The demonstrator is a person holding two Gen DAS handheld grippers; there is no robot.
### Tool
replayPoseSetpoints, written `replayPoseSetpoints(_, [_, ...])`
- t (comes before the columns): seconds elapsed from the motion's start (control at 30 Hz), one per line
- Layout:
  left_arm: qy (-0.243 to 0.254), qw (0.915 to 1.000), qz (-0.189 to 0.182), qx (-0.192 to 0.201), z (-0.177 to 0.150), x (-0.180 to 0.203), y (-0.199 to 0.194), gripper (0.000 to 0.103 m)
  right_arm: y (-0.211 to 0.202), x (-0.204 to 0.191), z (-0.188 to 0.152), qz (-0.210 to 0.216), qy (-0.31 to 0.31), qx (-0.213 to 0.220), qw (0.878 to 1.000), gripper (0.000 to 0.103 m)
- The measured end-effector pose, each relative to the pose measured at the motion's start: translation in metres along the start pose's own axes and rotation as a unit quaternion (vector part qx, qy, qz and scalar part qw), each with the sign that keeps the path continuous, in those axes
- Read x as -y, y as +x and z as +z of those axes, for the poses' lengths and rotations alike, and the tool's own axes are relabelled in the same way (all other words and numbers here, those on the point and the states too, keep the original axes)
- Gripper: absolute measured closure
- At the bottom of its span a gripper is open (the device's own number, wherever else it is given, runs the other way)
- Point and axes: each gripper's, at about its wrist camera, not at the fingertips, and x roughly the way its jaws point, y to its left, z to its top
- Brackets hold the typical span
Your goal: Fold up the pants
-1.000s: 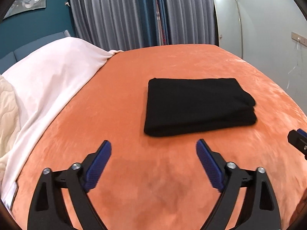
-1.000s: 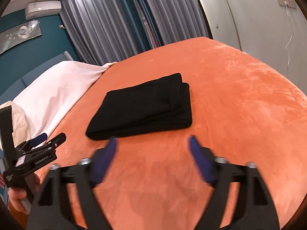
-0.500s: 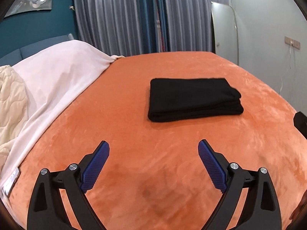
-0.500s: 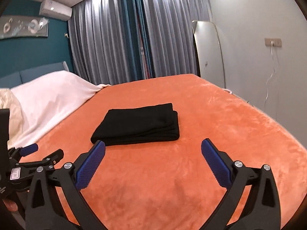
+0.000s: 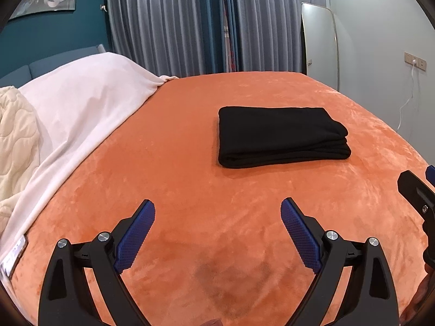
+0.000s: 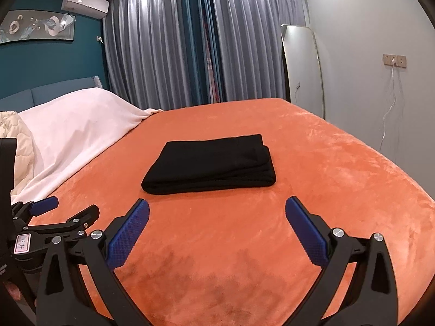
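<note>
Two grippers, left gripper [image 5: 217, 217] and right gripper [image 6: 217, 217], hang wide apart and empty over the near orange bedspread [image 5: 190, 184]. Black pants [image 5: 280, 135] lie mid-bed, well beyond both (compact layered rectangle); folding looks finished, nothing obviously left.

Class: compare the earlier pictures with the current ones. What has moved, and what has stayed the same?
Both grippers, left and right, have drawn back from the folded black pants and tilted upward, showing more of the room. Nothing was grasped or released. The pants stay folded on the orange blanket; both jaws stay open.
</note>
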Motion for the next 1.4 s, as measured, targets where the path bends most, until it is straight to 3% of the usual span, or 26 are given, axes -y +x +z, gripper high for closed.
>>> replayPoseSetpoints(0.37, [-0.004,1.0000,-0.009,-0.002,0.001,0.001,0.004,0.011,0.009,0.019,-0.004,-0.005,0.024,-0.032,0.999,0.005])
replayPoseSetpoints(0.97, [-0.024,0.9992,-0.033,-0.008,0.000,-0.003,0.007,0.011,0.006,-0.003,-0.010,-0.003,-0.012,-0.040,0.999,0.005])
replayPoseSetpoints(1.4, [-0.017,0.9995,-0.024,-0.006,-0.003,0.000,0.008,0.011,0.007,-0.011,-0.012,0.000,-0.013,-0.045,0.999,0.005])
